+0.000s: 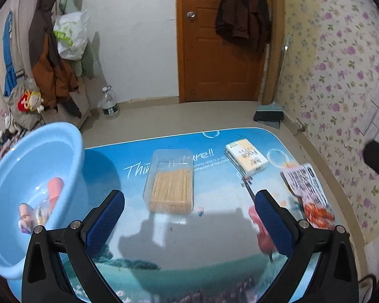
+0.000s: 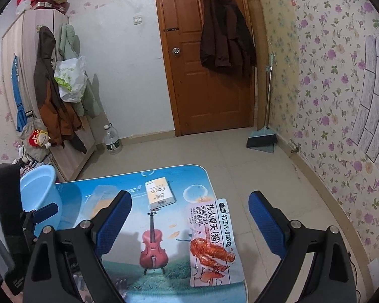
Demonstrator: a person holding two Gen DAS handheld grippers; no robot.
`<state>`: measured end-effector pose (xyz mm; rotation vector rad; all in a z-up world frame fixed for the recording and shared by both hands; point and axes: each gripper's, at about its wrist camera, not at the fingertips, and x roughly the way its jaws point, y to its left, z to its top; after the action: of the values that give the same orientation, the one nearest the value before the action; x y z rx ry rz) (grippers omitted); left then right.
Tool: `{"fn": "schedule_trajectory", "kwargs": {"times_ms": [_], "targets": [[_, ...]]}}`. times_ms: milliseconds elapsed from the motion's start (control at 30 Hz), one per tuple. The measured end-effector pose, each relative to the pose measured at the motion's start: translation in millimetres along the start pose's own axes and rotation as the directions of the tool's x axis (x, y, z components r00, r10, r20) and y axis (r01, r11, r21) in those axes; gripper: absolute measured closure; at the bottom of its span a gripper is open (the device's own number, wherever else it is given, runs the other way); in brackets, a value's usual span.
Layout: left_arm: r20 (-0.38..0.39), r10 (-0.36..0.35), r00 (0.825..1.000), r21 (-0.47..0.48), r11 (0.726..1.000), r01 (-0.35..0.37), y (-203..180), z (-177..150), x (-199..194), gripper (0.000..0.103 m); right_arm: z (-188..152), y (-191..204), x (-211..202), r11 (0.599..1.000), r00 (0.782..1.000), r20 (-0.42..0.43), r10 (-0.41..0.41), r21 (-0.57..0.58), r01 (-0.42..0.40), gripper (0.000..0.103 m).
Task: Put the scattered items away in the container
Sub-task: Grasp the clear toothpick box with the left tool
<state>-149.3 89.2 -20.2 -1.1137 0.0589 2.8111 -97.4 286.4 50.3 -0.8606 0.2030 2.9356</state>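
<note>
On the printed table point(image 1: 214, 227), both grippers gape wide and empty; the flat snack packet point(image 2: 212, 242) overhangs the near-right edge and could slide off.

Left tongs point(image 1: 189, 217) gape wide, holding nothing. Right tongs point(image 2: 189, 224) are likewise spread and empty, held level.

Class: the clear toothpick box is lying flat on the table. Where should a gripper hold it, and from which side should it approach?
Grip the toothpick box across its two long side walls, near the middle. It lies flat, lengthwise, straight ahead of the open left gripper, so come from above at the near side; the narrow width probably fits between the fingers.
</note>
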Motion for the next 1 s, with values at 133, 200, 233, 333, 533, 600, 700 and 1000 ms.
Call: {"fn": "schedule_trajectory", "kwargs": {"times_ms": [133, 200, 233, 333, 533, 600, 700, 1000], "targets": [[-0.034, 0.003, 0.999, -0.042, 0.999, -0.004, 5, 8, 24, 0.0, 2, 0, 14, 1.0, 1.0, -0.011, -0.014, -0.007, 0.014, 0.008], [-0.052, 0.004, 0.999, -0.056, 0.998, -0.007, 8, 10, 34, 0.0, 1, -1, 21, 1.0, 1.0, -0.017, -0.015, -0.01, 0.015, 0.008], [-0.06, 0.004, 0.998, -0.059, 0.998, -0.008, 9, 10, 39, 0.0, 1, 0, 25, 1.0, 1.0, -0.022, -0.014, -0.014, 0.014, 0.008], [-0.078, 0.018, 0.997, -0.047, 0.999, -0.021, 9, 11, 51, 0.0, 1, 2, 33, 1.0, 1.0, -0.027, -0.013, -0.024, 0.012, 0.008], [-0.107, 0.024, 0.994, -0.026, 0.999, -0.027, 8, 9, 65, 0.0, -1, 3, 46, 1.0, 0.999, -0.044, -0.009, -0.027, 0.008, 0.008], [-0.111, 0.027, 0.993, -0.015, 0.999, -0.028, 7, 8, 68, 0.002, -2, 4, 49, 1.0, 0.999, -0.048, -0.008, -0.028, 0.007, 0.008], [-0.126, 0.03, 0.992, 0.0, 1.0, -0.031, 5, 6, 75, 0.005, -2, 4, 51, 1.0, 0.999, -0.05, -0.008, -0.029, 0.007, 0.008], [-0.154, 0.038, 0.987, 0.009, 0.999, -0.037, 2, 6, 87, 0.006, -4, 0, 58, 1.0, 0.998, -0.058, -0.013, -0.028, 0.011, 0.008]]}}
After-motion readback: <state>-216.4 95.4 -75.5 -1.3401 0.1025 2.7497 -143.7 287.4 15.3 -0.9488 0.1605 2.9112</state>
